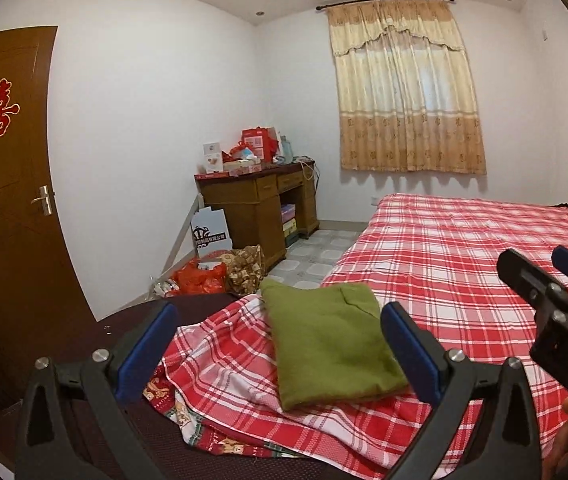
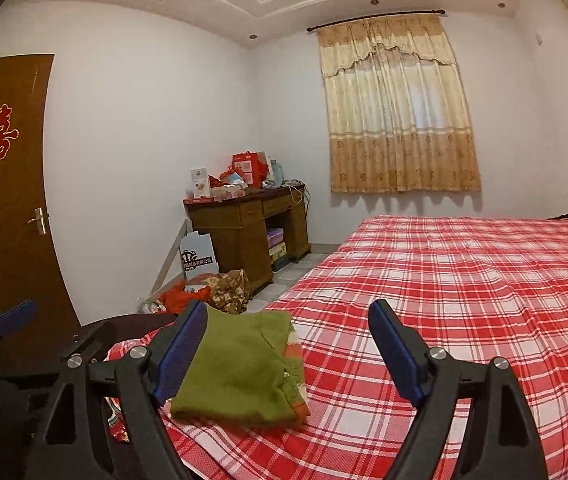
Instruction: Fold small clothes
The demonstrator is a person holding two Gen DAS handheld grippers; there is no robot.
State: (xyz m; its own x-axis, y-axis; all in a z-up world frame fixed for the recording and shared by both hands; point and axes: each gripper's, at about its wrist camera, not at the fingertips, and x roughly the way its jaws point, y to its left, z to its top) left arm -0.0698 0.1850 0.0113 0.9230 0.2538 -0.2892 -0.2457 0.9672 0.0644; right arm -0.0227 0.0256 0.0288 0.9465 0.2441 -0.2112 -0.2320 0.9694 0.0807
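Note:
A green garment (image 1: 331,344) lies folded into a flat rectangle on the red plaid bed sheet (image 1: 463,264), near the bed's near left corner. It also shows in the right wrist view (image 2: 240,372), with an orange-patterned piece under its right edge. My left gripper (image 1: 280,344) is open and empty, held just above and in front of the garment. My right gripper (image 2: 287,352) is open and empty, with its left finger over the garment's left edge. The right gripper also shows at the right of the left wrist view (image 1: 539,276).
The sheet is bunched at the bed's near left corner (image 1: 220,360). A wooden desk (image 1: 260,200) piled with red boxes stands against the far wall. Bags (image 1: 220,272) lie on the floor beside it. A brown door (image 1: 4,200) is at left, a curtained window (image 1: 403,92) beyond.

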